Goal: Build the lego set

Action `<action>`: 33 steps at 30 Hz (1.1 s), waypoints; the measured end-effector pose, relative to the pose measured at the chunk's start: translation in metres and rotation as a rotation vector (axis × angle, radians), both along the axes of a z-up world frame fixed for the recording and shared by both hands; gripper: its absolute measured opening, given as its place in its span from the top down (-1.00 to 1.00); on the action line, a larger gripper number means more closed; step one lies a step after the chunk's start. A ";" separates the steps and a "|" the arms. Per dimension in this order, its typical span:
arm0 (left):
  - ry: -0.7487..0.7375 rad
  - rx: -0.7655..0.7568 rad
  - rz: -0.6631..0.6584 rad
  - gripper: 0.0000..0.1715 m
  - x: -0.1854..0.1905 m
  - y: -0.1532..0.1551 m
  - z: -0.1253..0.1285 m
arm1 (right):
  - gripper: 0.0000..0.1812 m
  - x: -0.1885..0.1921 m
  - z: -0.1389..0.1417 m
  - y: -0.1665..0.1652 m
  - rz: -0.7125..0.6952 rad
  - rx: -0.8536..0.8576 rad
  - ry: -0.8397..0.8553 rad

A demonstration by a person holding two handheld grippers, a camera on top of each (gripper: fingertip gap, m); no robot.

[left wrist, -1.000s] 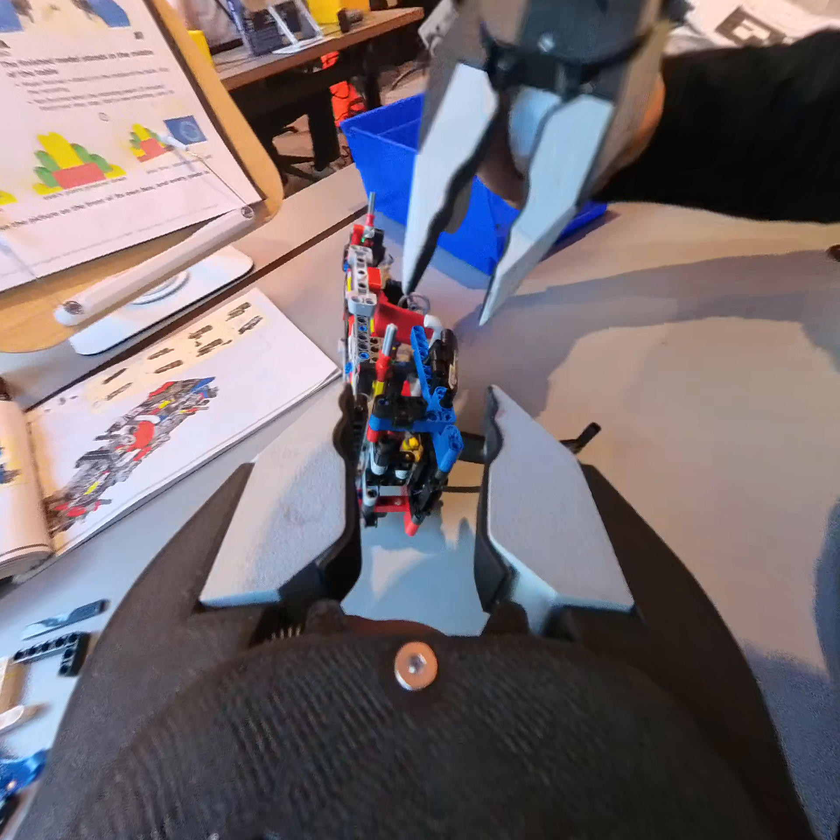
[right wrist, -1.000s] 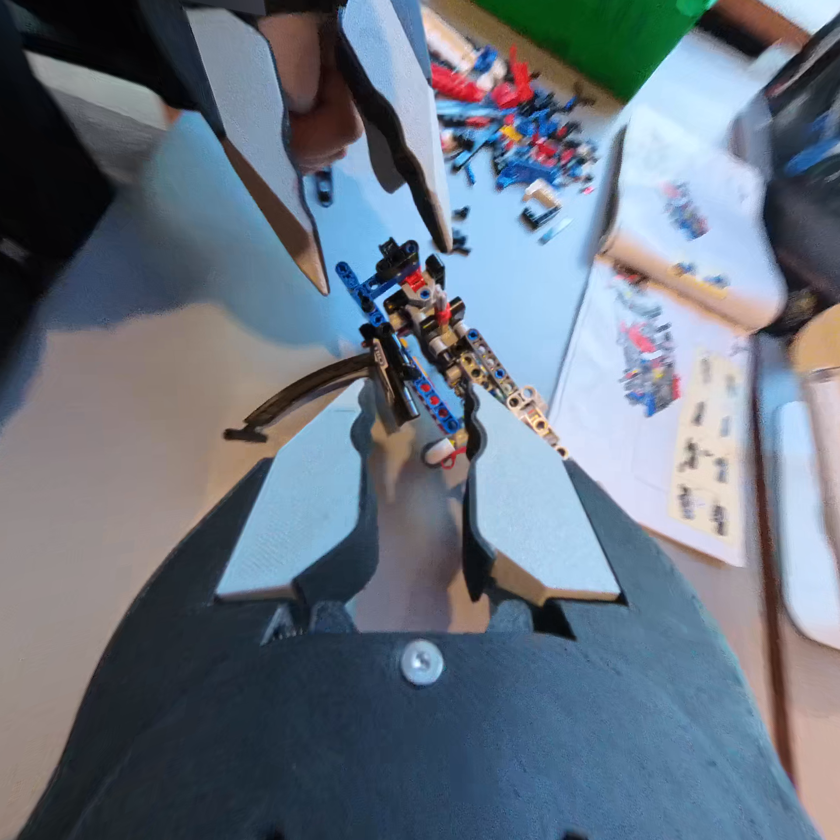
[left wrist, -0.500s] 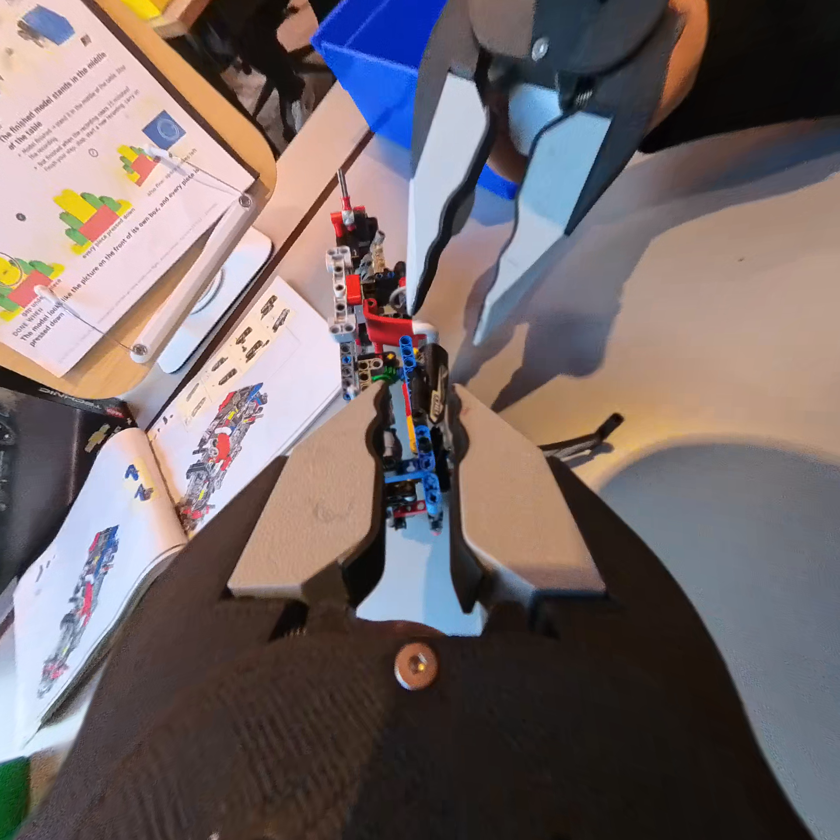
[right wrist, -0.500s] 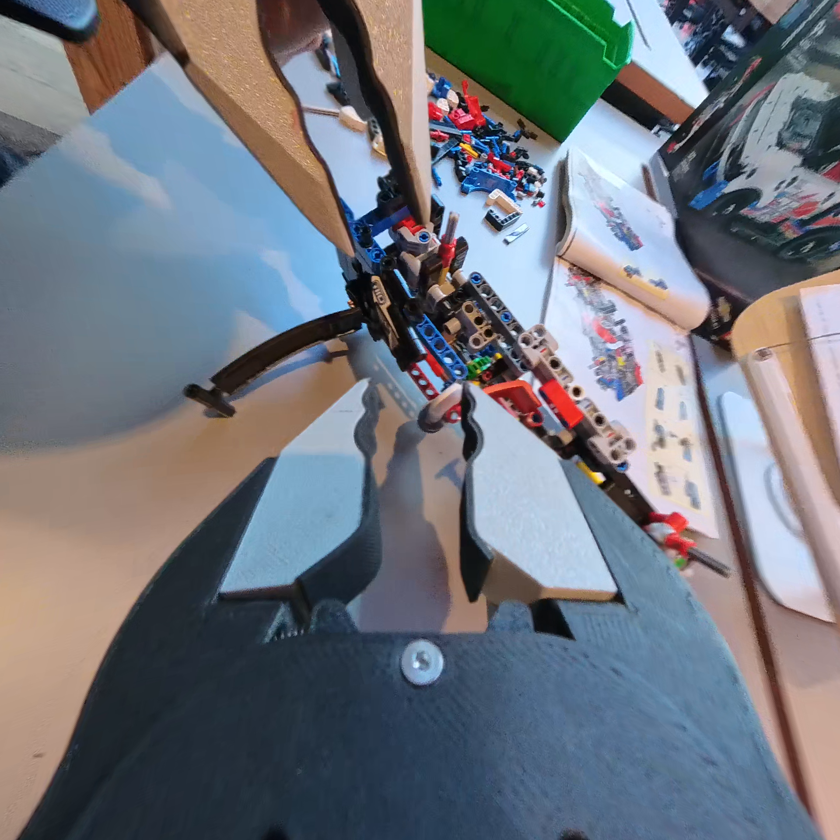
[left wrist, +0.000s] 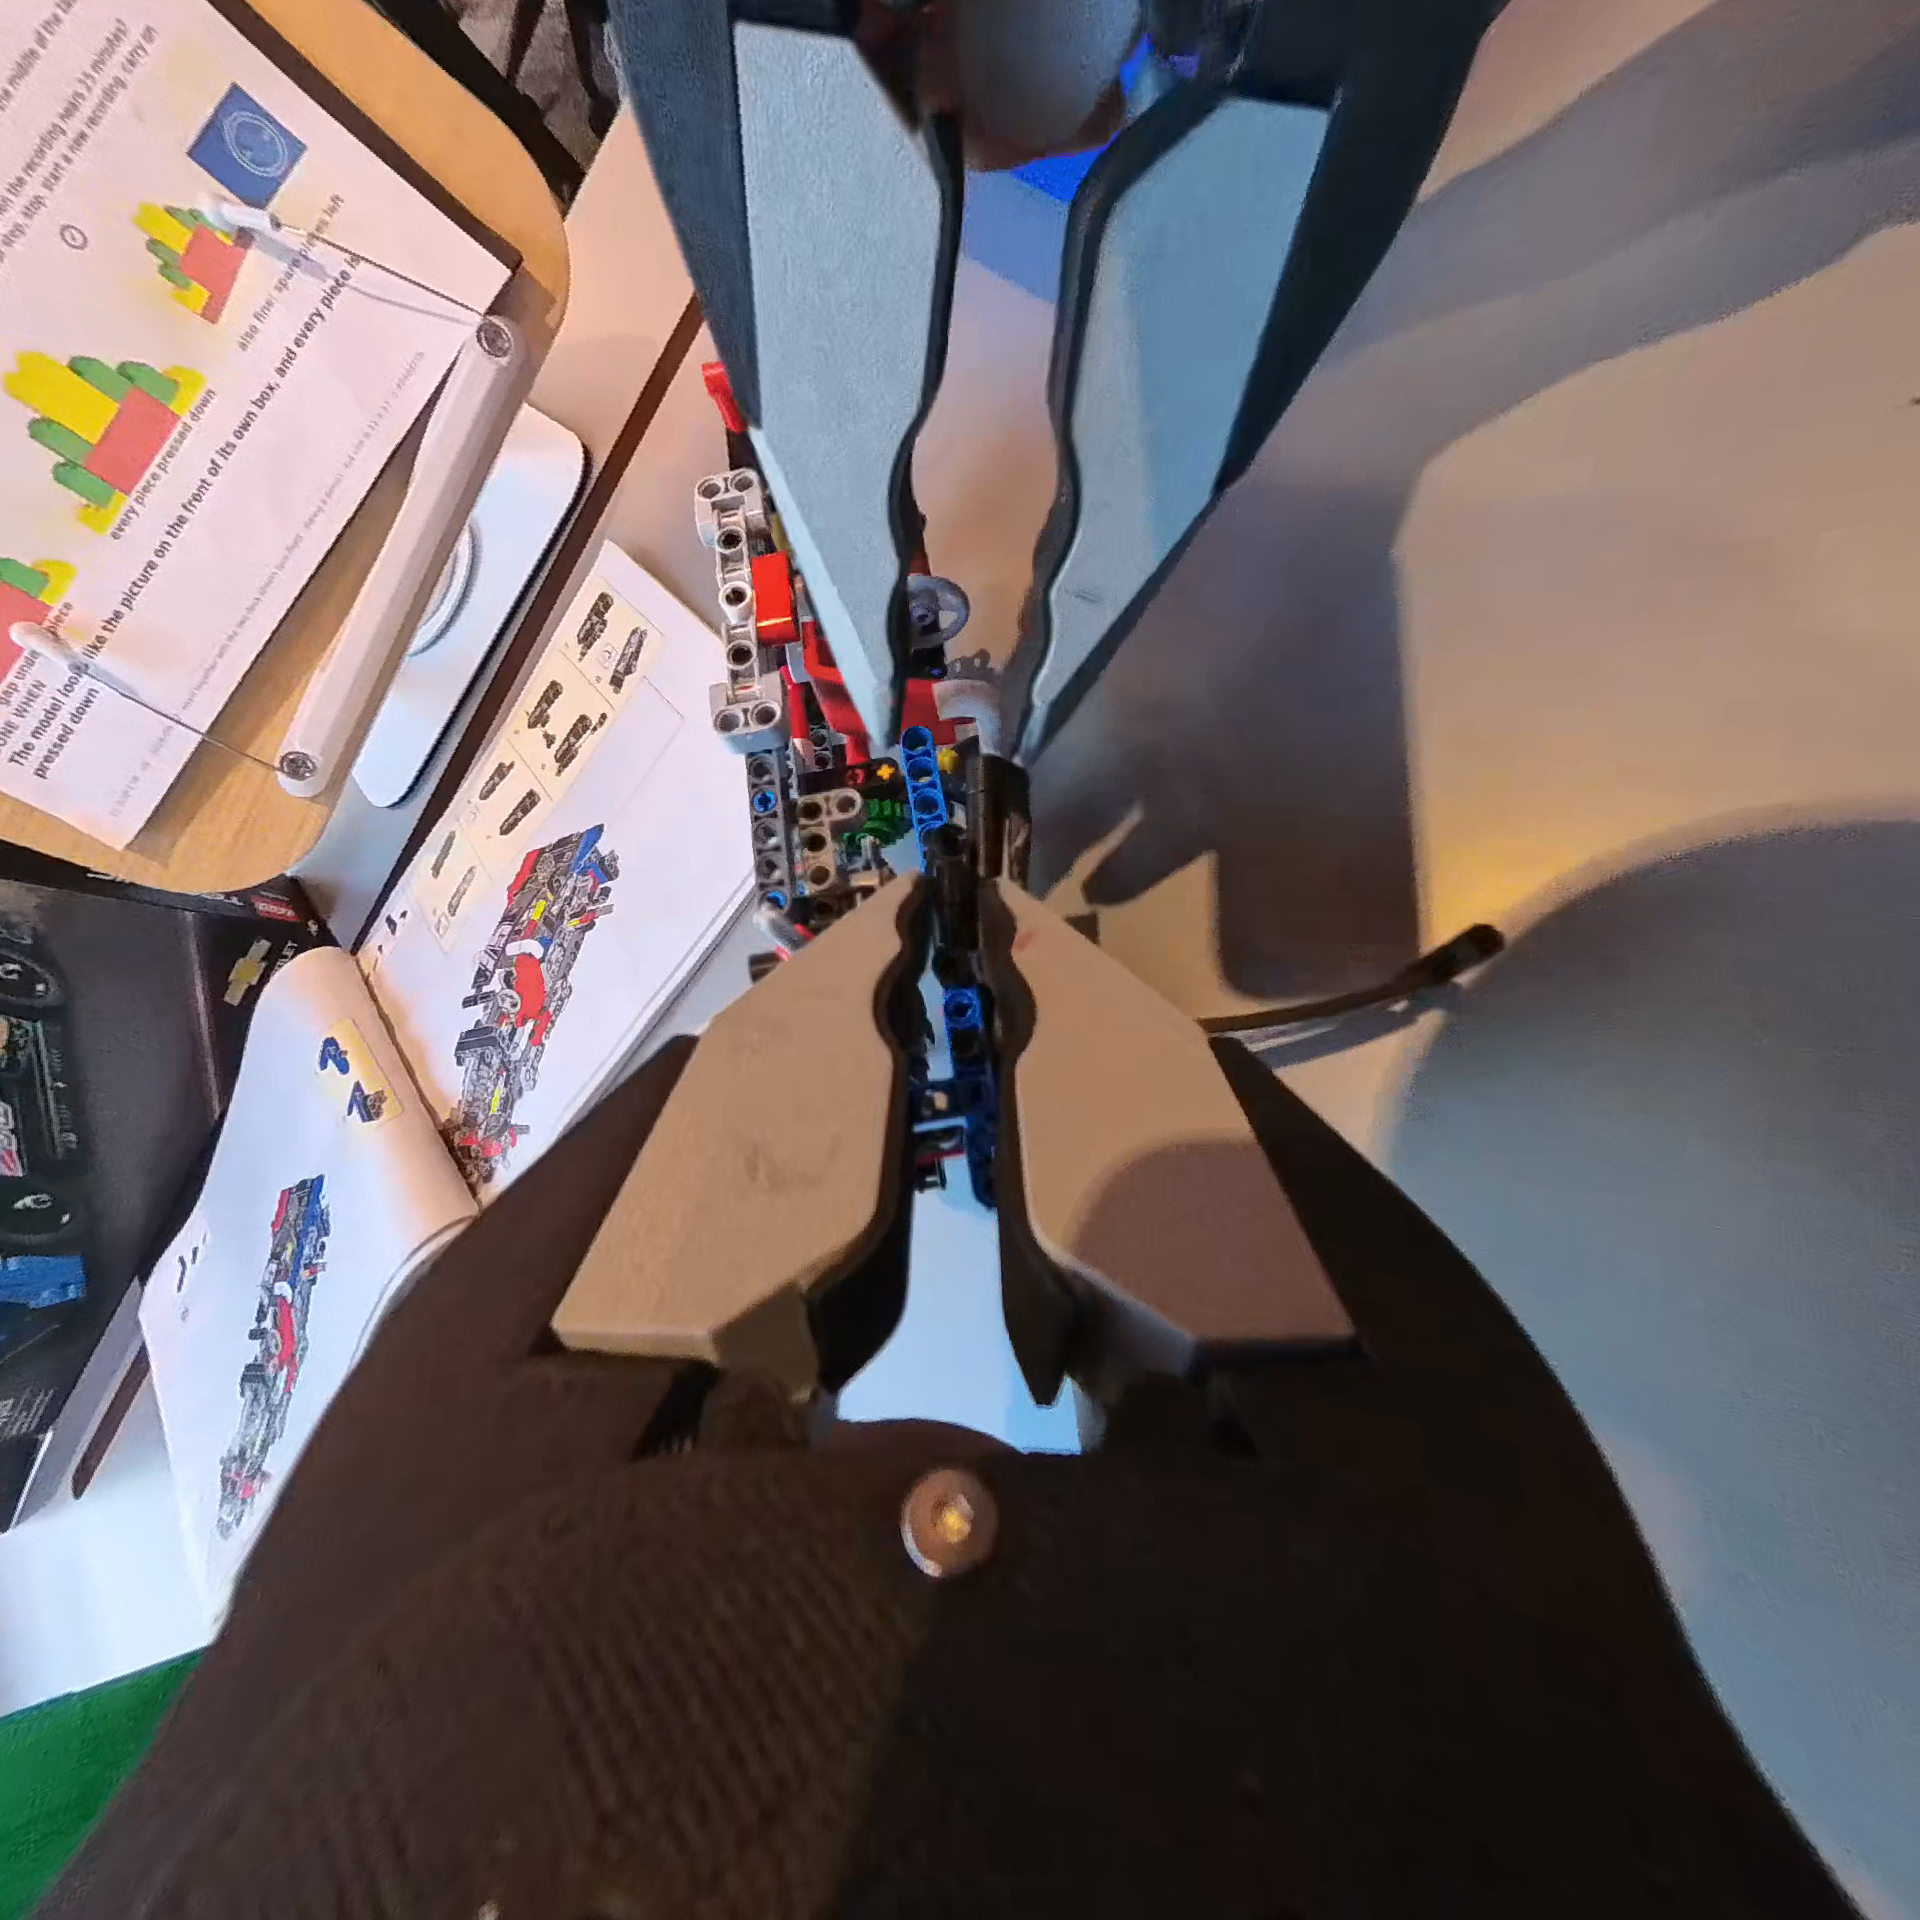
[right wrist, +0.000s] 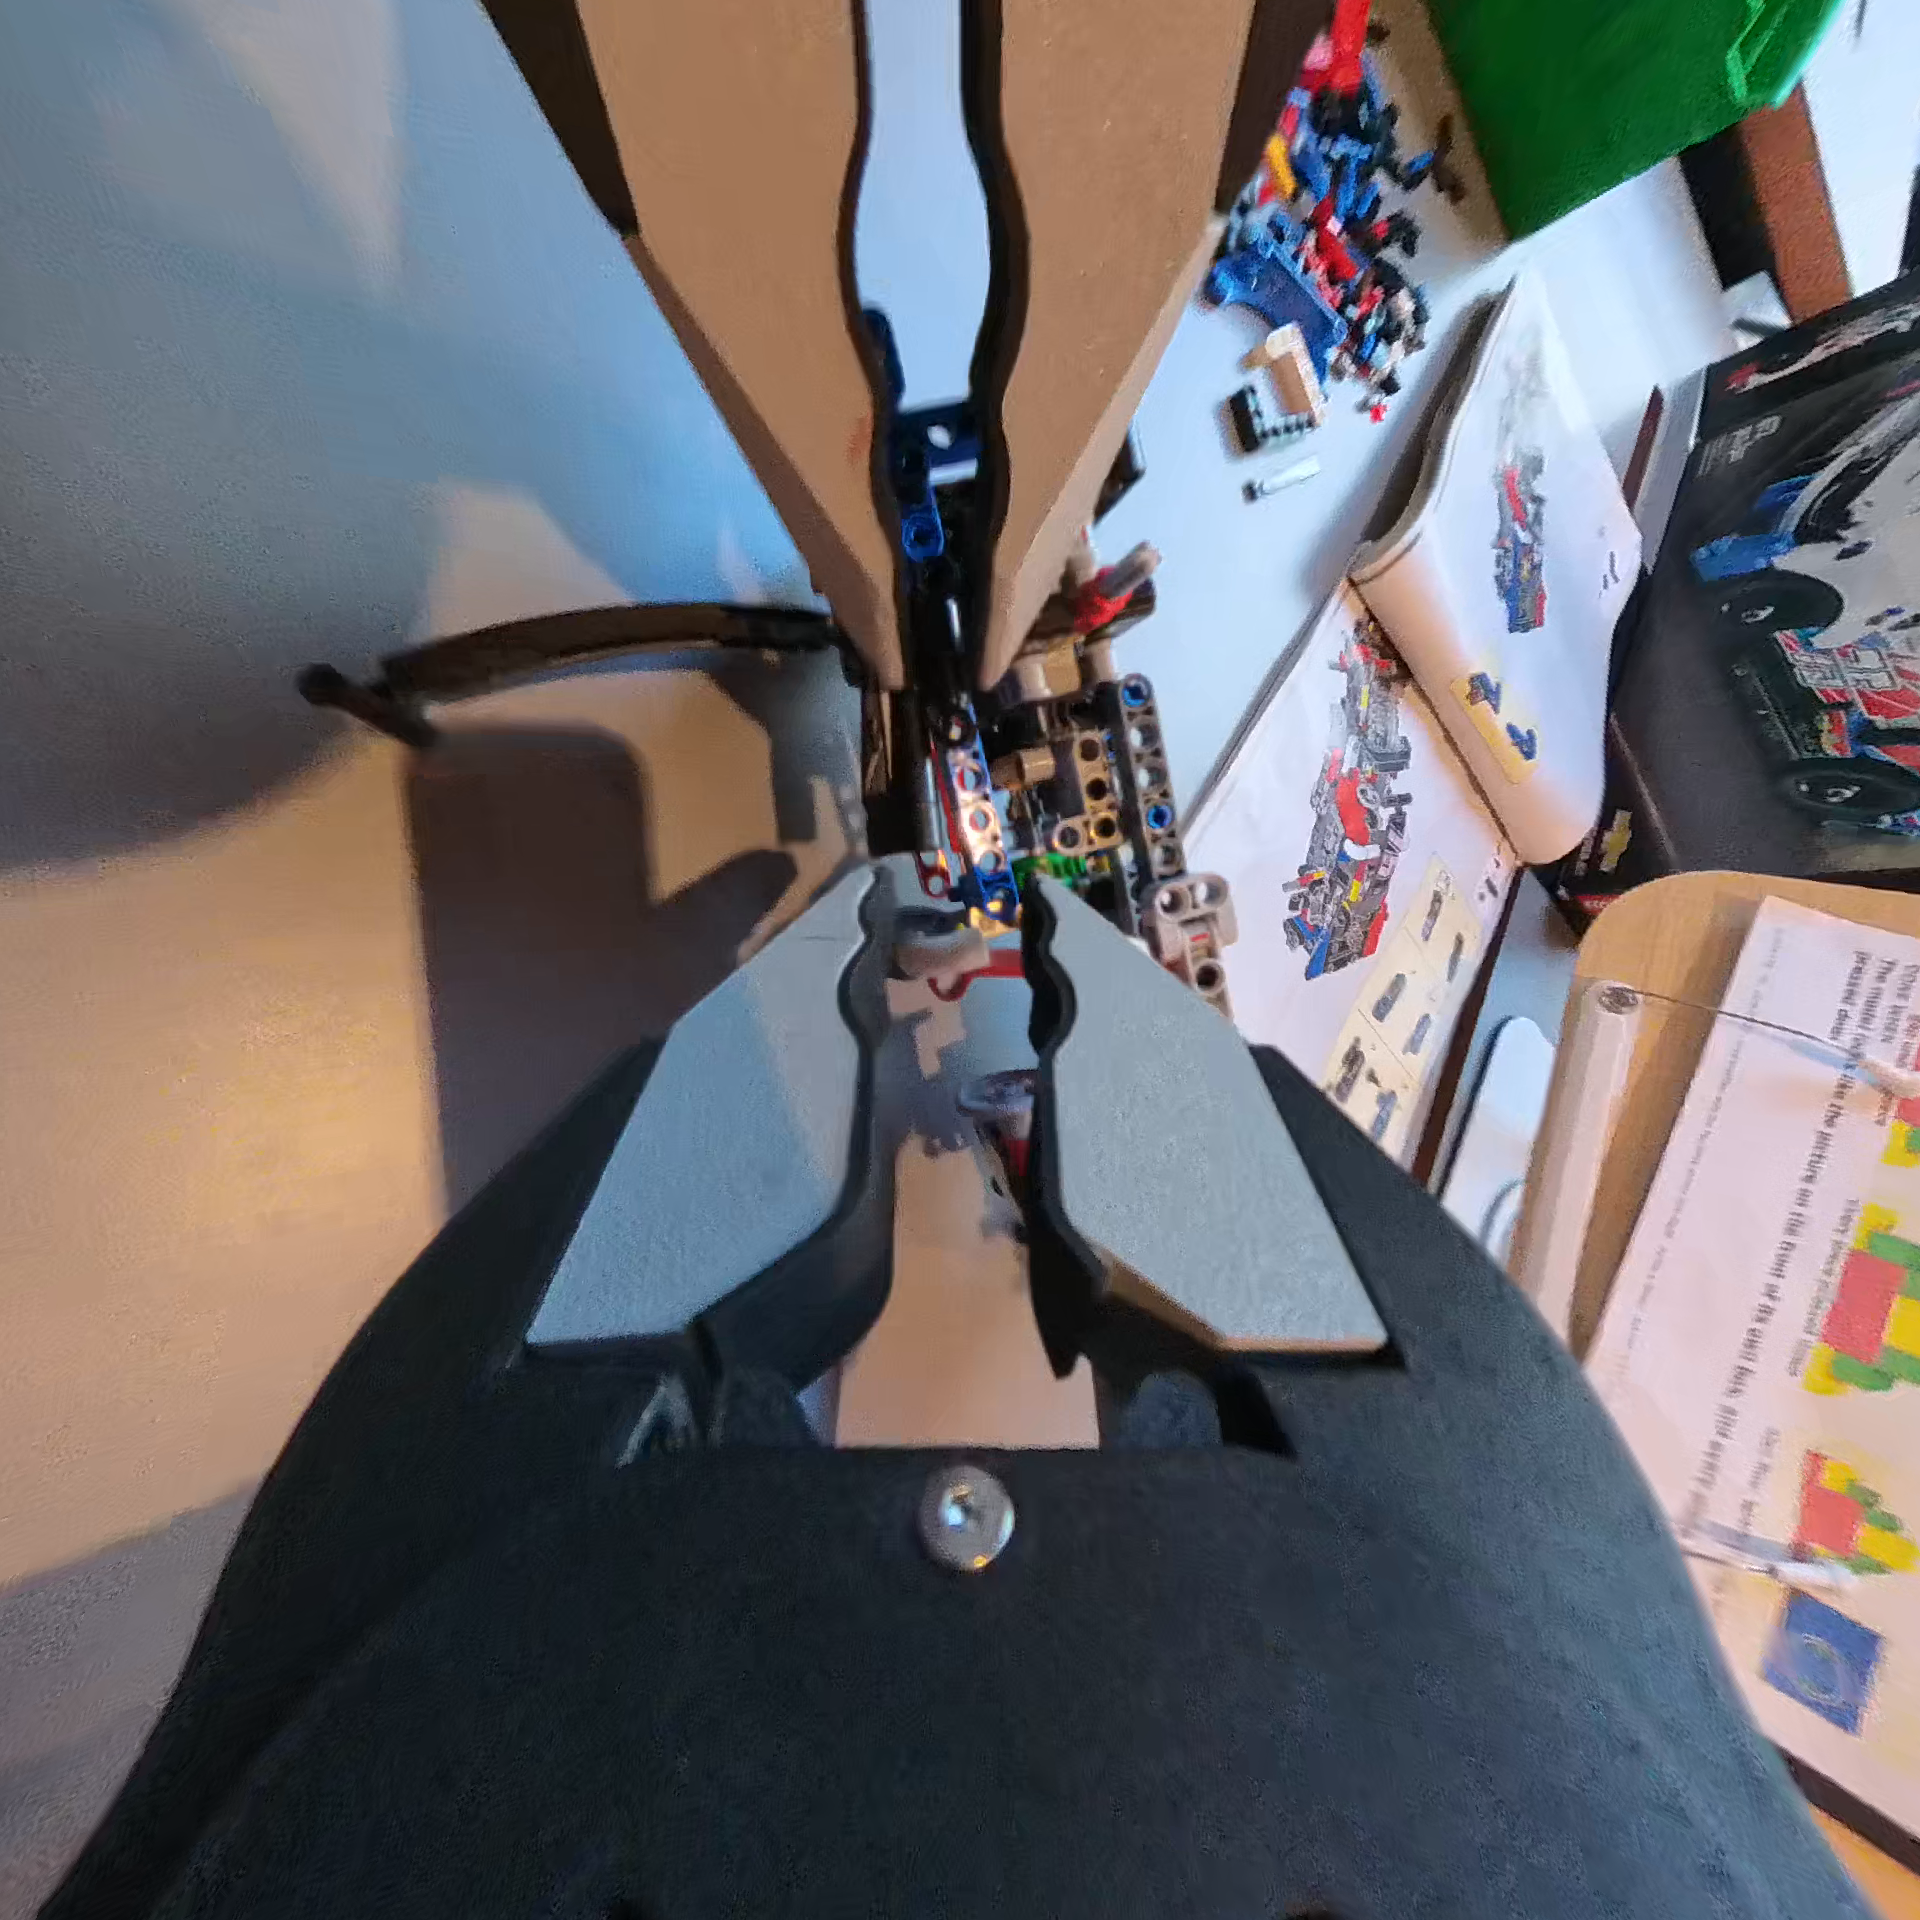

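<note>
standing on the grey table [left wrist: 1662, 623], half-built red, blue and black lego chassis [left wrist: 821, 790]: left gripper [left wrist: 951, 914] clamped on its blue beam, right gripper [right wrist: 951, 894] jaws apart straddling the far end; uneven squeezing could pop pins loose.

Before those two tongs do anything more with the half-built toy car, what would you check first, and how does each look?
1. Left tongs closed on the model: ok, squeezing its blue and black end.
2. Right tongs gripping something: not ok, open; a small grey piece sits between the tips, contact unclear.
3. The two tongs apart: ok, tips close, no contact seen.
4. Black curved strip on the model's side free: cannot tell whether it touches the table.
5. Instruction booklet open in view: ok.
6. Spare pieces on the table: ok.
</note>
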State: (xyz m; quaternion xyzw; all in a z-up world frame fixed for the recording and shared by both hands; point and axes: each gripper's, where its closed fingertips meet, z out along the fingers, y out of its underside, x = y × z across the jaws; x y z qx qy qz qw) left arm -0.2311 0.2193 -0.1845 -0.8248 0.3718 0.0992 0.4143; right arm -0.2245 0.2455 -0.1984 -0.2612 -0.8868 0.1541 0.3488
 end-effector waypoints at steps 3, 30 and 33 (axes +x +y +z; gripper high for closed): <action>-0.036 -0.011 -0.015 0.94 -0.004 -0.005 0.001 | 0.85 -0.002 0.009 -0.003 0.049 0.004 -0.011; -0.126 -0.012 -0.026 0.99 -0.010 -0.005 0.001 | 0.96 -0.036 -0.019 -0.019 0.083 -0.158 0.003; -0.136 -0.009 -0.010 0.96 -0.013 -0.009 0.002 | 0.95 -0.038 -0.018 -0.022 0.097 -0.161 0.022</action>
